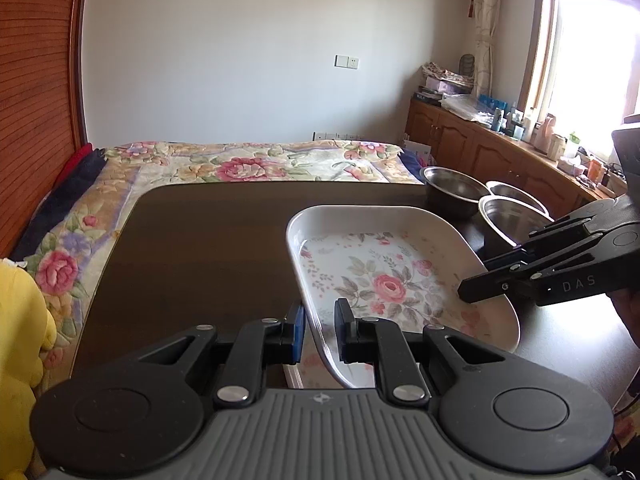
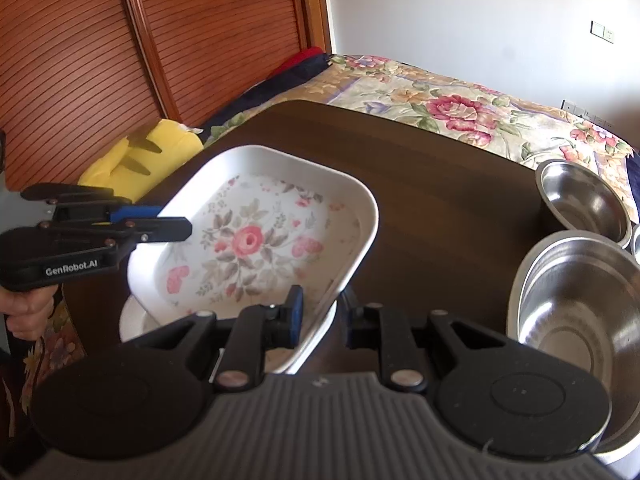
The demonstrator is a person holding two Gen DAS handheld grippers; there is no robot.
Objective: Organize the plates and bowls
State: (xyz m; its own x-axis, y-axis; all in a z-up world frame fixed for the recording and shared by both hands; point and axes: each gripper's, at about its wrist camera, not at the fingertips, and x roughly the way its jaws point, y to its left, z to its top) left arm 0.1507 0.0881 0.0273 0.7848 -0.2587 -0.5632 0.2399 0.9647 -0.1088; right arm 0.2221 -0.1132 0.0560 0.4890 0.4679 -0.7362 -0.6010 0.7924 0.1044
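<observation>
Jaws astride tilted floral plate (image 1: 384, 276) rim

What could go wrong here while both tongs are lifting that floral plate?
The plate hangs tilted, gripped only at its rims by the left tongs and right tongs; uneven pull could let it slip onto the plate below. Swinging it right could knock the steel bowls near the table edge.
</observation>
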